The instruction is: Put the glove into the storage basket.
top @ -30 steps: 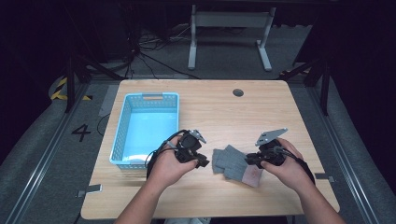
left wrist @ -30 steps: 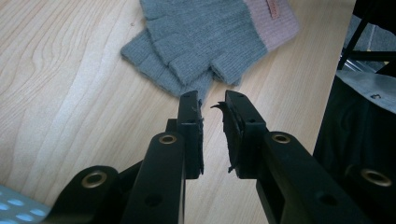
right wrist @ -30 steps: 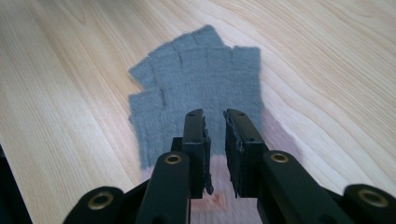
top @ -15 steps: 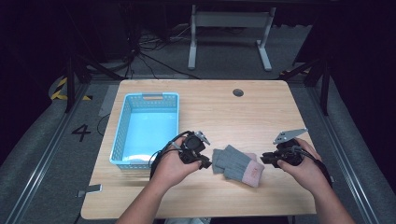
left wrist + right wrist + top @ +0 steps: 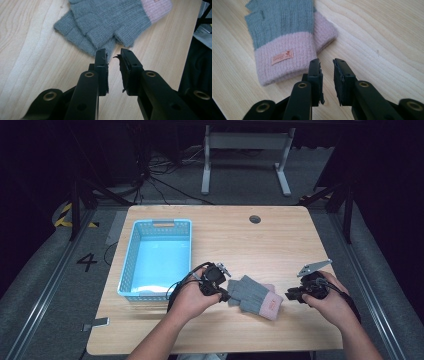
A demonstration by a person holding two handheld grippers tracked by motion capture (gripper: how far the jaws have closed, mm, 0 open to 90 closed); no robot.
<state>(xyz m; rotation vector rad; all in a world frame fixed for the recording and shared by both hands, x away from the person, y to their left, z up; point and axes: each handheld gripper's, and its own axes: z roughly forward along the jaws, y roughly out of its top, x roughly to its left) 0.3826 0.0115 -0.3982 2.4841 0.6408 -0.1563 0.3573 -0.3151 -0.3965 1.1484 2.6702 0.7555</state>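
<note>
Gloves: a grey knitted fingerless pair [image 5: 252, 295] with pink cuffs, stacked one on the other, lying flat on the desk [image 5: 235, 242] near its front edge, right between the two hands.
Glove detail: in the right gripper view the pink cuff [image 5: 287, 58] faces the camera and carries a small orange label [image 5: 282, 57]; the cuff of the lower glove peeks out to one side of the top one.
Finger ends: in the left gripper view the short grey finger stubs [image 5: 100, 37] point toward the camera, with the pink cuff at the far end.
Left claw: [image 5: 113, 56] jaws a narrow gap apart, nothing between them; the tips sit right at the edge of the grey finger stubs, and whether one jaw touches the knit I cannot tell.
Right claw: [image 5: 326, 65] jaws a narrow gap apart, holding nothing; it sits low over bare wood just beside the pink cuff, clear of the fabric.
Hands: in the high view the left claw [image 5: 224, 295] is at the gloves' grey end and the right claw [image 5: 289, 296] is just off the pink end.
Basket: a light blue plastic basket [image 5: 131, 265] on the left part of the desk, beside the left hand, apart from the gloves.
</note>
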